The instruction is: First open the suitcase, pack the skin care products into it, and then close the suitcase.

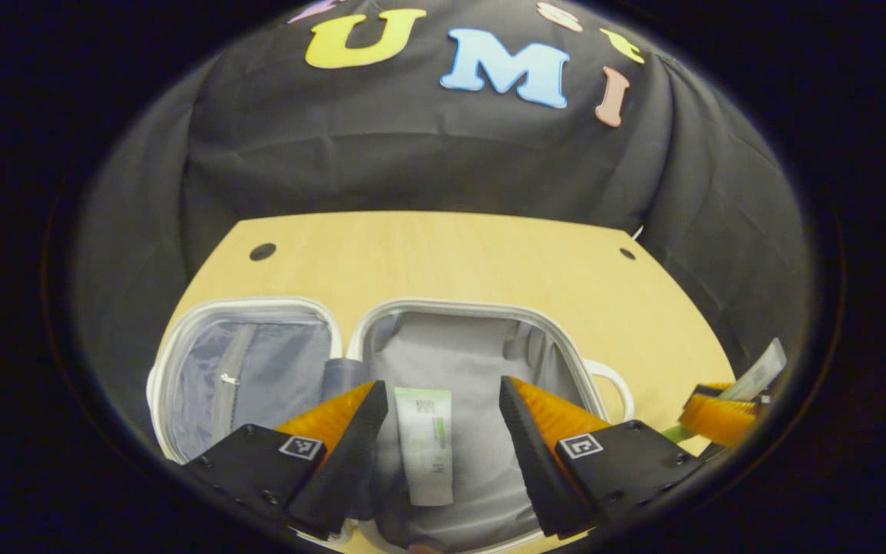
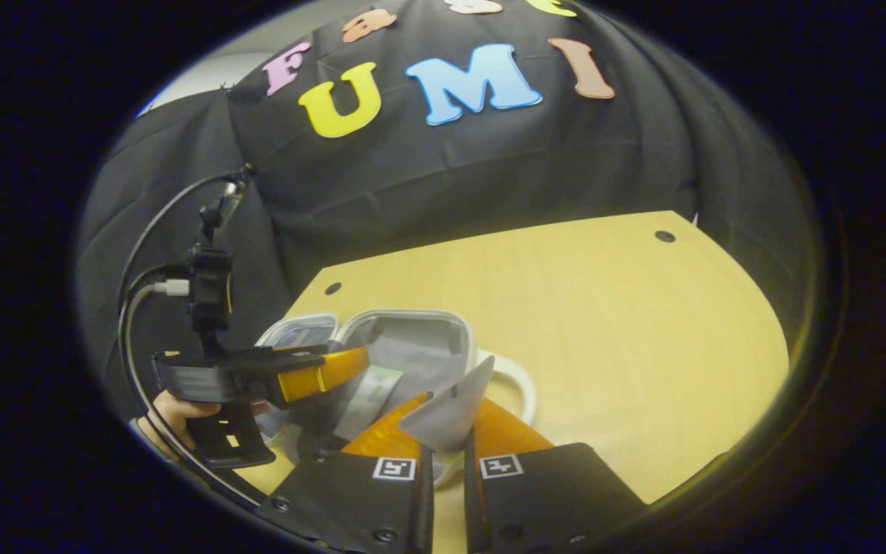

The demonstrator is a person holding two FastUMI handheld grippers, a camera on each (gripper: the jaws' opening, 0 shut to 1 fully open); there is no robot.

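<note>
We see the suitcase (image 1: 381,338) lying open on the wooden table (image 1: 489,261), lid half beside the main half. Inside the main half a white tube (image 1: 426,445) lies flat on the grey lining, directly between the spread fingers of the left gripper (image 1: 443,408), untouched. The right gripper (image 2: 447,419) (just beside the suitcase handle) is clenched on a second tube (image 2: 451,408), held above the table.

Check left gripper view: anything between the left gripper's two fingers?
Yes. In the left gripper view a white tube lies on the suitcase lining, framed by the open left gripper, untouched by either finger.
</note>
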